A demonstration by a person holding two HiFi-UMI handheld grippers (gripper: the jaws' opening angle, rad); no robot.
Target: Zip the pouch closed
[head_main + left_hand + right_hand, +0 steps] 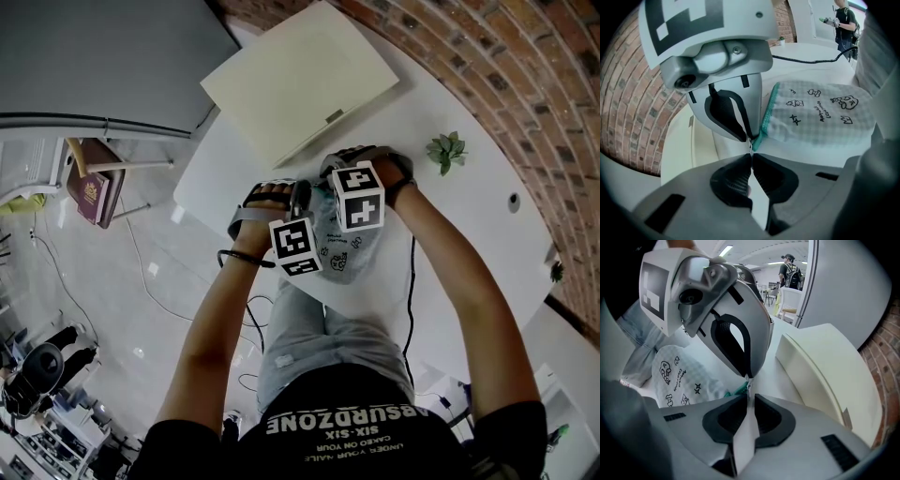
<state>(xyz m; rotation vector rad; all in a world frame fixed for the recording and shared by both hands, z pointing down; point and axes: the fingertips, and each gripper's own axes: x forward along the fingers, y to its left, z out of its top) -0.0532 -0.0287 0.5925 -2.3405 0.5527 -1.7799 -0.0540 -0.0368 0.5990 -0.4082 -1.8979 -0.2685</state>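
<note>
A grey checked pouch (345, 251) with cartoon prints and a teal zip edge (768, 112) lies on the white table (469, 216) near its front edge. Both grippers point steeply down and meet at the pouch's teal end corner. My left gripper (751, 153) is shut on that corner of the pouch (815, 115). My right gripper (747, 397) is closed tip to tip against it, on the small metal zip pull (746, 381). In the head view the marker cubes hide both sets of fingertips. The pouch (675, 373) trails off to the left in the right gripper view.
A cream, flat, closed case (300, 80) lies on the table just beyond the grippers. A small green plant (447, 150) stands at the right. A black cable (411, 281) runs over the table's front edge. A person (844, 21) stands far off.
</note>
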